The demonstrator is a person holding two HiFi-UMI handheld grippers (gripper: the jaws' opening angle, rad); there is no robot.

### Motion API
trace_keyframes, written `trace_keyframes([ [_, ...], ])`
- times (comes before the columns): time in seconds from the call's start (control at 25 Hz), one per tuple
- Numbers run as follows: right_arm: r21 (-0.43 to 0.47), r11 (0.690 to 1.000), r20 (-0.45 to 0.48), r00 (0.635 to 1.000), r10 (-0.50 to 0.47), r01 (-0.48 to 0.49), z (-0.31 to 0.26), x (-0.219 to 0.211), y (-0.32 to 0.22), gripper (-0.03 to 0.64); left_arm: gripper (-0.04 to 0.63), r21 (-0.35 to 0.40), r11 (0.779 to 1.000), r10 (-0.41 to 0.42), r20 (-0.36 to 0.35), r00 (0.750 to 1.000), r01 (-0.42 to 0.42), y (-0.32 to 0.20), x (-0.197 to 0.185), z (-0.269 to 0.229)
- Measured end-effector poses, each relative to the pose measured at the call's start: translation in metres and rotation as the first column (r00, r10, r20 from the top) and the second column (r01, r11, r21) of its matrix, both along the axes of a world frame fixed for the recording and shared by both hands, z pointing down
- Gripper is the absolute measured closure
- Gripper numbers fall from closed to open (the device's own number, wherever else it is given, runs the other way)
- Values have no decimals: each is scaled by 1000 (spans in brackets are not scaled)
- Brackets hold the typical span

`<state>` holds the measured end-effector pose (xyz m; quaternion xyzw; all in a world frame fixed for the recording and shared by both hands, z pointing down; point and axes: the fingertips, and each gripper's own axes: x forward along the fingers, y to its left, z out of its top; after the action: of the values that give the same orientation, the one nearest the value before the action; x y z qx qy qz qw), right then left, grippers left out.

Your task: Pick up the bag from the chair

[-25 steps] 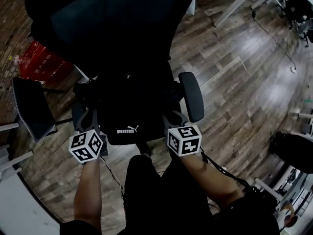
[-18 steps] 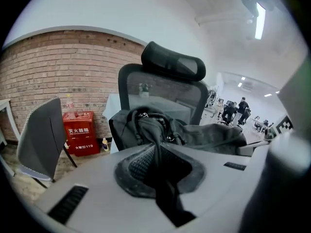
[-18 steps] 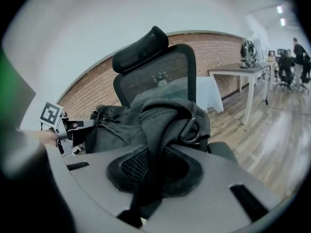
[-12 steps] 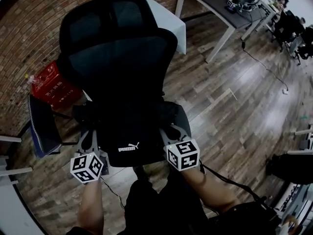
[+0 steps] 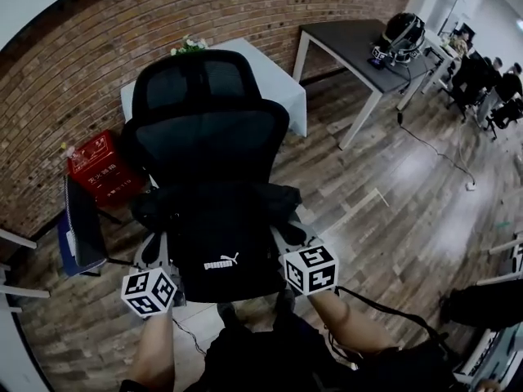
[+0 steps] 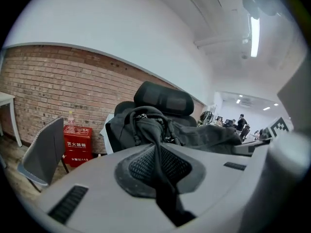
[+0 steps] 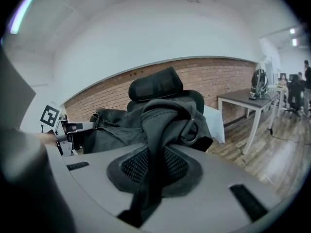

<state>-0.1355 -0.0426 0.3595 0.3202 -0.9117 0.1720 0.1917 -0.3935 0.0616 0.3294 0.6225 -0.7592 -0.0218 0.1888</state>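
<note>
1. Black fabric fills the middle of the head view: the bag, with a white logo on its front, hangs between the two grippers, in front of the backrest of the chair.
2. At the bag's upper left corner, the left gripper has its jaws clamped shut on a fold of the bag's dark cloth, which runs down between the grey pads in the left gripper view.
3. At the upper right corner, the right gripper is likewise closed on a bunched strap, with a metal ring just beyond the pads.
4. The chair is black mesh with a headrest. The bag hides its seat, so I cannot tell whether the bag's bottom touches it.
5. Behind the chair stand a white table and a brick wall, with a red box at the wall's foot.
6. A dark desk stands farther right on the wooden floor.
</note>
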Motion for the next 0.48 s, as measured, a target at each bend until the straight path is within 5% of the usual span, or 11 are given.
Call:
trace_keyframes([
  [0.48,186,982,41,999,-33,25,-88,14,-8,552,560,145,989,18,78,997,-29,11,25,-81],
])
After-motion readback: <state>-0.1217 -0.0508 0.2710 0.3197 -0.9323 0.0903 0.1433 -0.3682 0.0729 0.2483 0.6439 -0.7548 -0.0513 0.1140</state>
